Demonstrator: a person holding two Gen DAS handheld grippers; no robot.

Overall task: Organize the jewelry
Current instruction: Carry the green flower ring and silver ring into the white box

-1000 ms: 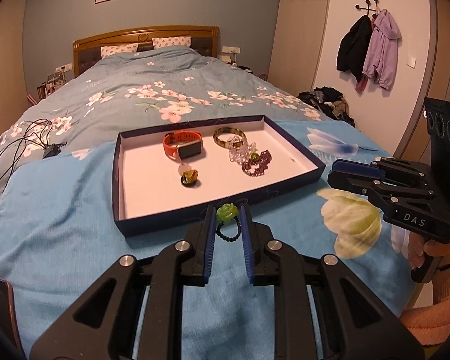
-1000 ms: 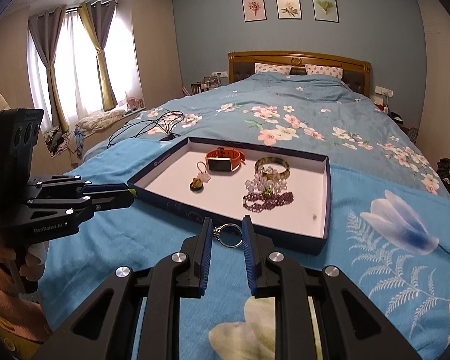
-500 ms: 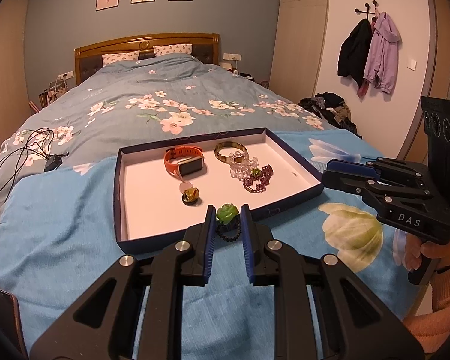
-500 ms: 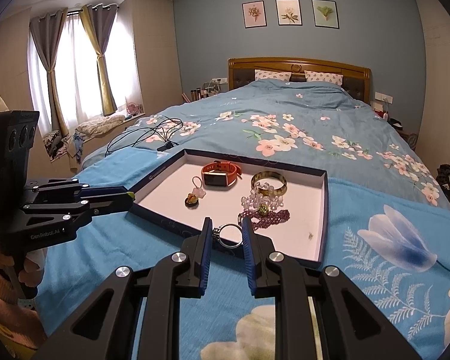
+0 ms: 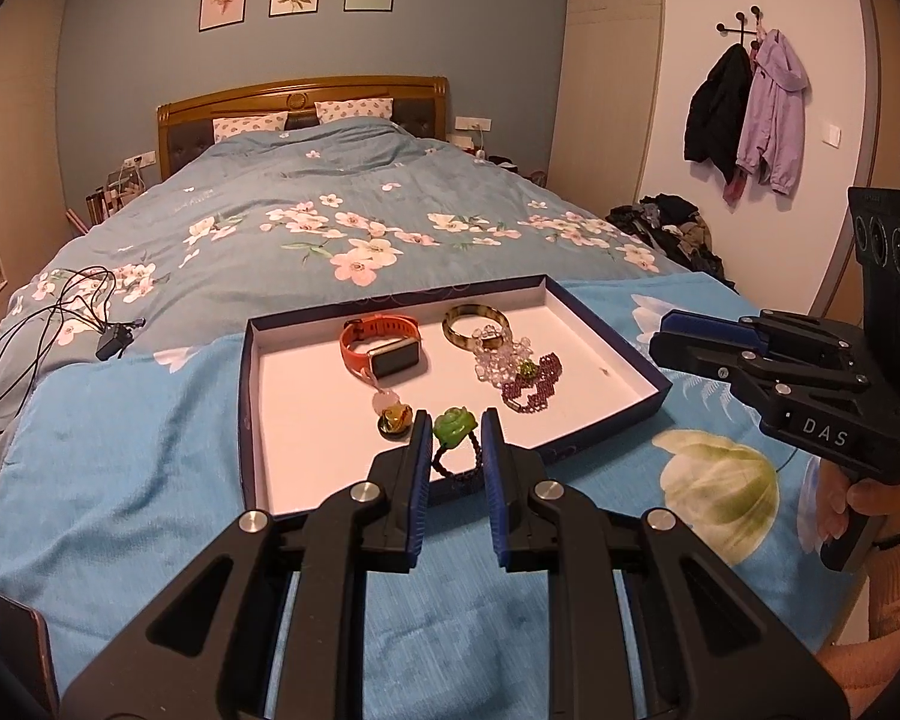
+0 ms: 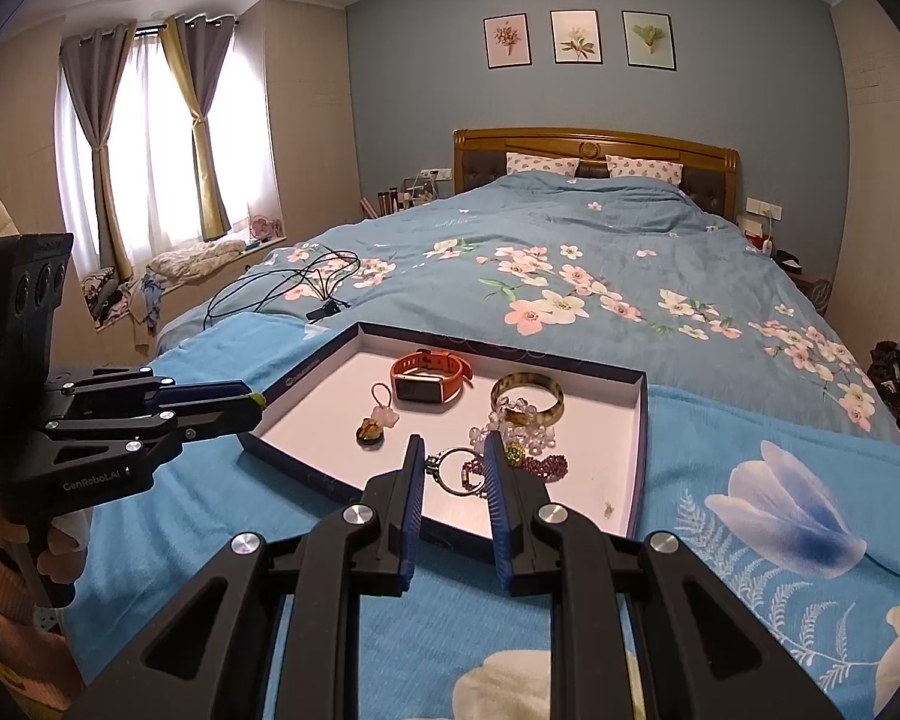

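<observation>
Two pinches: my left gripper [image 5: 455,441] clamps the green-flower ring [image 5: 453,427], right gripper [image 6: 453,468] seemingly the silver ring [image 6: 457,468]; loosening early drops either short of the tray [image 5: 606,324], 12 o'clock

Green rose bead ring [image 5: 453,433] and silver ring [image 6: 457,469] were held above tray [image 5: 606,333] near edge; watch [image 5: 384,347], bangle [image 5: 475,324], bracelets lay inside.

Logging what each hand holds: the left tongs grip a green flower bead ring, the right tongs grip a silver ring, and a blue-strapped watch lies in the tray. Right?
Not quite: the watch in the tray has an orange strap, not blue, as the left wrist view shows. The rest stands: the left tongs grip the green flower bead ring, and the right tongs grip the silver ring.
</observation>
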